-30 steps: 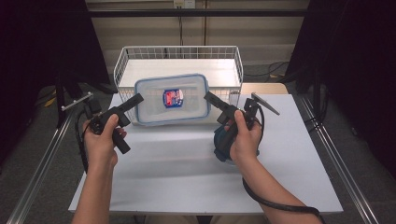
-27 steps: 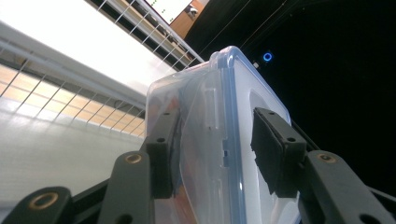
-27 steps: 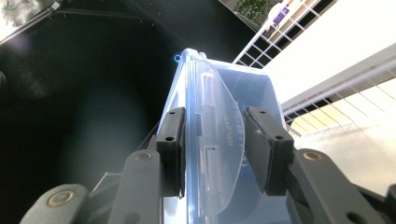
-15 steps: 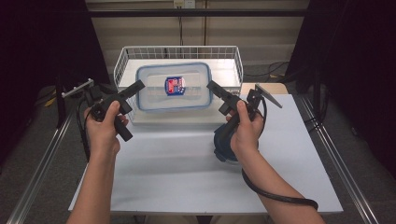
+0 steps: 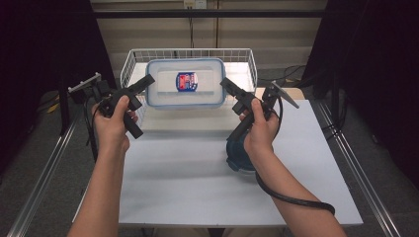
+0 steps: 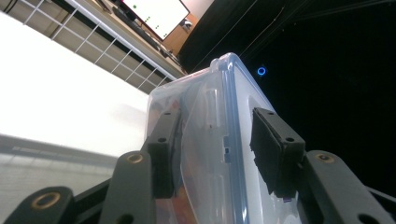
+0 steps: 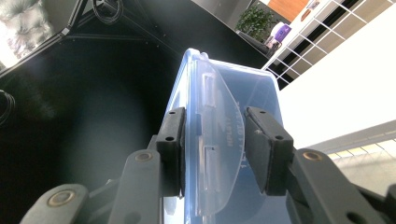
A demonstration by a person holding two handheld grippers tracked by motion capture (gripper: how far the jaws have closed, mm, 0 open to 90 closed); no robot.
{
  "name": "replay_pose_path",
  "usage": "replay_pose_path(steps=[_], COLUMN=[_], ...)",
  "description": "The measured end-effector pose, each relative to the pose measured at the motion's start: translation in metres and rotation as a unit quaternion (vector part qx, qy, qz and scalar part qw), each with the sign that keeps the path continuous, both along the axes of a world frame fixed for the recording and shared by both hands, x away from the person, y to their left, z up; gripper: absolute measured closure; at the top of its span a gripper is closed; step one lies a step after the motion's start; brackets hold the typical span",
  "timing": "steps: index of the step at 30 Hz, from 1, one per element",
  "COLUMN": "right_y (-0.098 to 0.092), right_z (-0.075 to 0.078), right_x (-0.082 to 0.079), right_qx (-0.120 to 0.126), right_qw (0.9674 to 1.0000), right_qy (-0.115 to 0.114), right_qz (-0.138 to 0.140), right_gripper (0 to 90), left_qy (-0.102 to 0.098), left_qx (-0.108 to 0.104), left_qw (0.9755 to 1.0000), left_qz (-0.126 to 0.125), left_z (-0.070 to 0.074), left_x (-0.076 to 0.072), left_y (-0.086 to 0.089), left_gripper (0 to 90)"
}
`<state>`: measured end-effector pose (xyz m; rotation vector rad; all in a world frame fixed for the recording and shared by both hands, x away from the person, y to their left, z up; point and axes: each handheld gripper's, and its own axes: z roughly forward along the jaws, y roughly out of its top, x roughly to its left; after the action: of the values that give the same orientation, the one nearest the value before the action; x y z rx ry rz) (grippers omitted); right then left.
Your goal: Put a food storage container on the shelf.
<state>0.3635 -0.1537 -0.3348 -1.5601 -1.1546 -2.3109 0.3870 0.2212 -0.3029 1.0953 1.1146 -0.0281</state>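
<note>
Gripping the lidded container (image 5: 185, 83) by its short ends, left gripper (image 5: 148, 82) and right gripper (image 5: 226, 85) held it level above the wire basket's (image 5: 129, 58) near rim.

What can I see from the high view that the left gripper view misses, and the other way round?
The high view takes in the white table, the person's two hands, the right gripper, a dark blue round thing by the right hand and the red-and-blue label on the box lid. The left gripper view shows, close up, its two black pads clamped on the box's end. Both show the clear lidded box, the left gripper and the white wire basket.
</note>
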Motion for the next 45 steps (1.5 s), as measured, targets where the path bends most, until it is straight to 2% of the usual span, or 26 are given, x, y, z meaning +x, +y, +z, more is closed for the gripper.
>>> replay_pose_path(steps=[4,6,11,16,23,25,45], right_y=[-0.002,-0.003,-0.005,-0.006,-0.007,-0.007,0.000], right_z=[0.004,0.005,0.007,0.008,0.010,0.012,0.014], right_x=[0.003,0.006,0.010,0.014,0.021,0.023,0.041], right_qx=[0.003,0.001,0.005,0.004,0.004,0.006,0.005], right_qw=[1.0000,1.0000,0.9999,0.9999,0.9998,0.9997,0.9991], right_qy=[0.000,-0.003,-0.002,0.000,0.001,0.004,0.008], right_qz=[-0.002,-0.004,-0.009,-0.013,-0.020,-0.024,-0.042], right_gripper=[60.6,60.6,60.6,60.6,60.5,60.5,60.3], left_qy=[-0.002,-0.005,-0.004,-0.004,-0.002,-0.004,0.003], left_qx=[-0.007,-0.002,-0.007,-0.004,-0.012,-0.007,-0.024], left_qw=[1.0000,1.0000,1.0000,1.0000,0.9999,1.0000,0.9997], left_qz=[-0.001,0.000,0.000,-0.001,0.001,-0.003,0.010], left_z=[0.004,0.005,0.009,0.008,0.010,0.010,0.011], left_x=[0.005,0.007,0.015,0.020,0.030,0.034,0.056], left_y=[-0.003,-0.004,-0.007,-0.008,-0.012,-0.012,-0.011], left_gripper=[54.7,54.7,54.7,54.7,54.7,54.7,54.9])
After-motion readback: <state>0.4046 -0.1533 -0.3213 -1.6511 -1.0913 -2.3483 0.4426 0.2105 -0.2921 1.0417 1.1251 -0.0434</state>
